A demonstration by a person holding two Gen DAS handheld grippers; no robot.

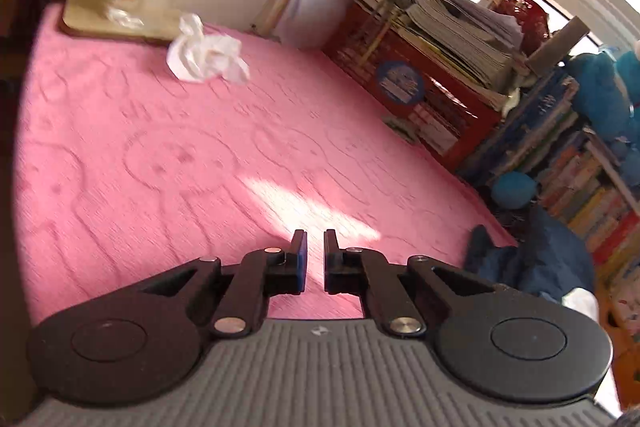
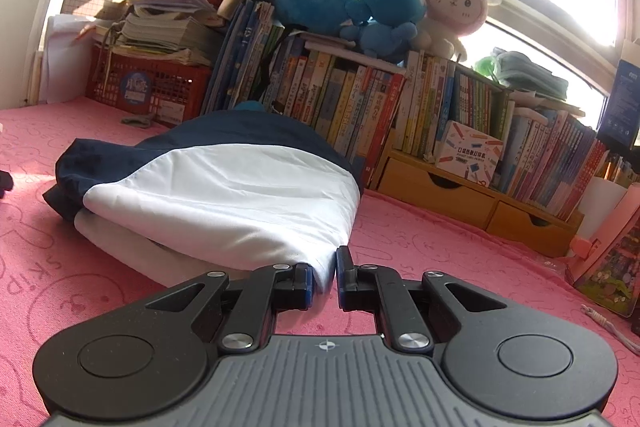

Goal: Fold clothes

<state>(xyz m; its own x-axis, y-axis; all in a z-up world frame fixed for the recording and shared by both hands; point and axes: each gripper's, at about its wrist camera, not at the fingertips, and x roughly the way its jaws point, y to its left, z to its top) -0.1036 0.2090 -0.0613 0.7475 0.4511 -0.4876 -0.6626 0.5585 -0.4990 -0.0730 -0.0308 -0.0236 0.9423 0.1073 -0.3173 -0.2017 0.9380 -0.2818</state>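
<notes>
One garment, one corner pinched

Garment [image 2: 216,187], navy and white, is lying part-folded on pink cover [image 2: 420,239] near books [image 2: 400,99]. R gripper [image 2: 323,273] is clamping its white corner, prob. to carry the next fold. L gripper [image 1: 315,259] is sitting nearly together w/ nothing between, hovering over bare cover, garment off to its right.

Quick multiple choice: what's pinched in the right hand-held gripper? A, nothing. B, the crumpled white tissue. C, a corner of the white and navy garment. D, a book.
C: the right hand-held gripper is closed on the white corner of the garment, which lies folded on the pink cover.
</notes>
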